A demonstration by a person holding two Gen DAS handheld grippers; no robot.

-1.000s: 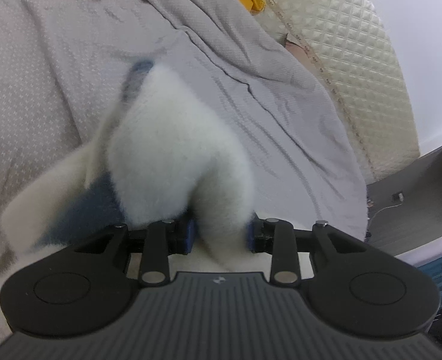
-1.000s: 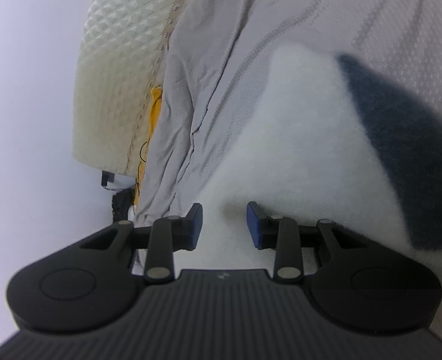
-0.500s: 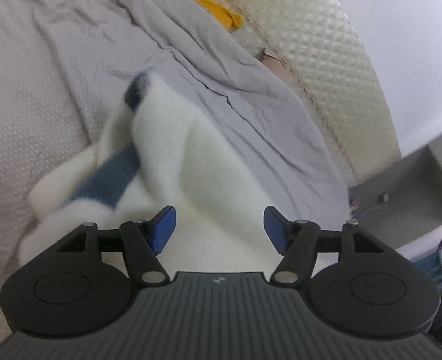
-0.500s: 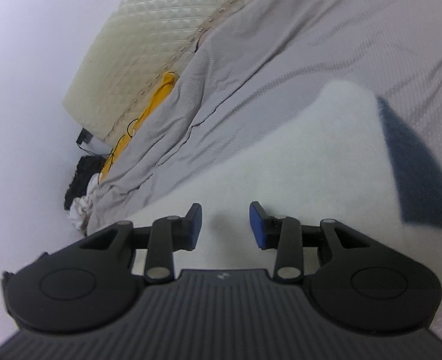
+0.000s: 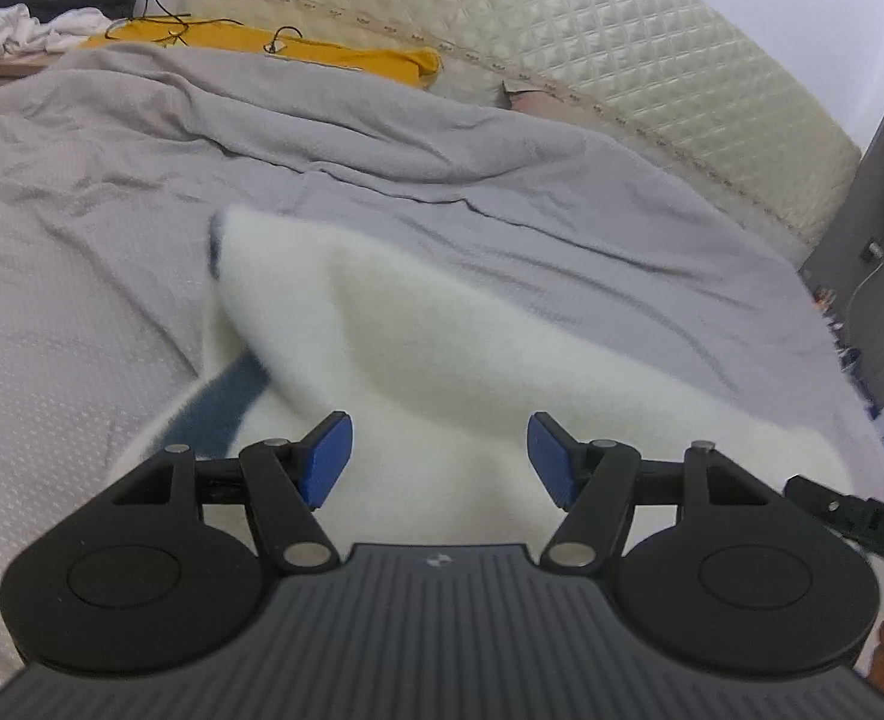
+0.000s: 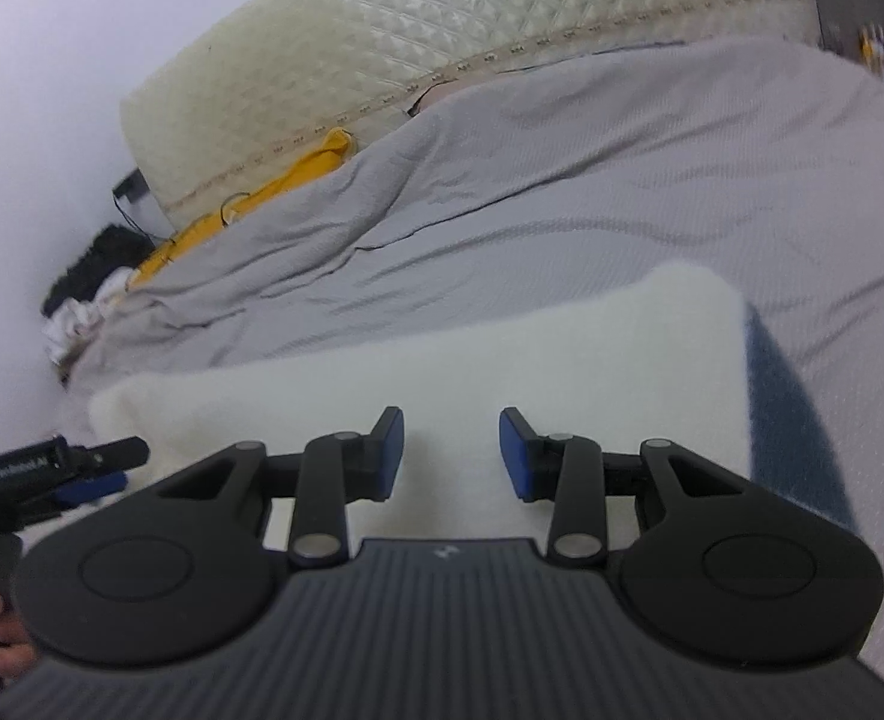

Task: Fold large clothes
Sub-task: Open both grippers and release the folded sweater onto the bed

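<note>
Your left claw (image 5: 438,459) is spread wide, its blue pads (image 5: 324,459) apart with nothing between them; it hovers above the garment (image 5: 442,324), a fluffy white piece with a dark blue band (image 5: 216,405) showing along its left edge. The garment lies on the bed (image 5: 81,252), on the grey cover, and its upper layer is turned over so that a rounded white fold points toward the headboard (image 5: 592,42). Whether the pads touch the fleece you cannot tell from this view.

Your right claw (image 6: 451,456) is also parted, though less widely, and holds nothing. Below it the garment (image 6: 502,348) spreads flat across the grey cover (image 6: 562,180), with a dark blue panel (image 6: 784,396) along its right side. The white part ends in a fairly straight far edge with a rounded corner at the upper right.

Each view catches the other tool at its edge: the right claw's body (image 5: 856,519) at the lower right of the left view, and the left claw (image 6: 90,480) at the lower left of the right view, just beside the garment's near left corner.

Behind the cover, a yellow cloth (image 5: 297,51) lies along the quilted cream headboard, and a pile of black and white clothes (image 5: 39,12) sits at the far left corner.
</note>
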